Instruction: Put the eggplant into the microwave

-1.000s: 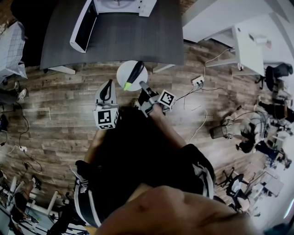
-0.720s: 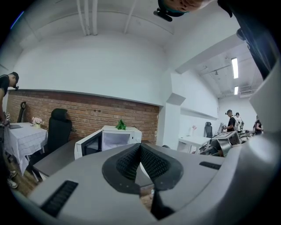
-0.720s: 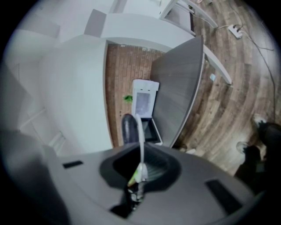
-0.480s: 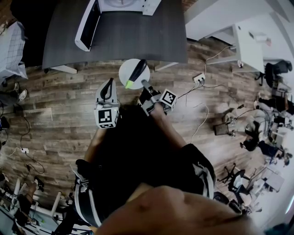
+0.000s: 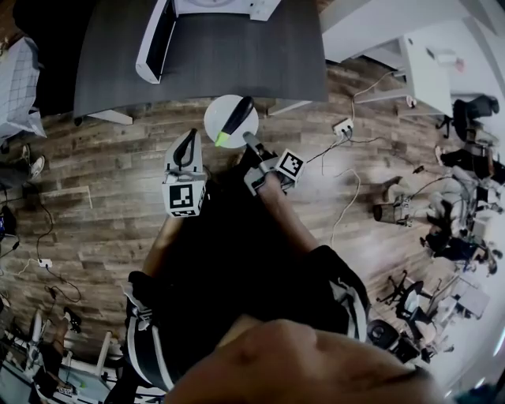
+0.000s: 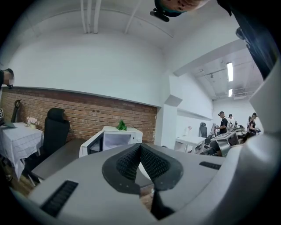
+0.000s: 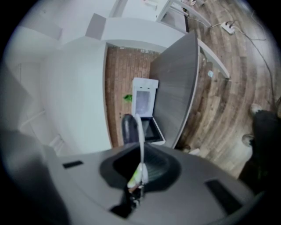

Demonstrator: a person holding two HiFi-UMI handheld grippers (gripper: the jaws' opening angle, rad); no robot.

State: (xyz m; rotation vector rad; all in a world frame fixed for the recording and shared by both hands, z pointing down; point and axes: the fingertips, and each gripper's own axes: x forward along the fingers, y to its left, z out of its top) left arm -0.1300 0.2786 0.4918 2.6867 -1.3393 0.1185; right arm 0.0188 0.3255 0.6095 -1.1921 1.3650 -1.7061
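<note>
A dark eggplant (image 5: pixel 237 115) with a green stem lies on a round white plate (image 5: pixel 222 115). My right gripper (image 5: pixel 249 140) is shut on the plate's near rim and holds it above the wooden floor, just short of the dark table (image 5: pixel 237 59). In the right gripper view the plate (image 7: pixel 140 132) shows edge-on between the jaws, with the eggplant (image 7: pixel 127 128) on its left. The white microwave (image 5: pixel 213 6) stands on the table with its door (image 5: pixel 155 39) swung open. My left gripper (image 5: pixel 186 150) is shut and empty, left of the plate; its pads (image 6: pixel 131 160) meet.
The microwave (image 6: pixel 115 138) stands against a brick wall. A black chair (image 6: pixel 55 129) and a white-clothed table (image 6: pixel 19 140) stand to the left. Cables and a power strip (image 5: pixel 342 126) lie on the floor at right. Desks, chairs and people (image 6: pixel 224 125) fill the right side.
Both grippers and the plate with the eggplant have moved forward towards the table. The table edge and the microwave door now sit nearer in the head view.
</note>
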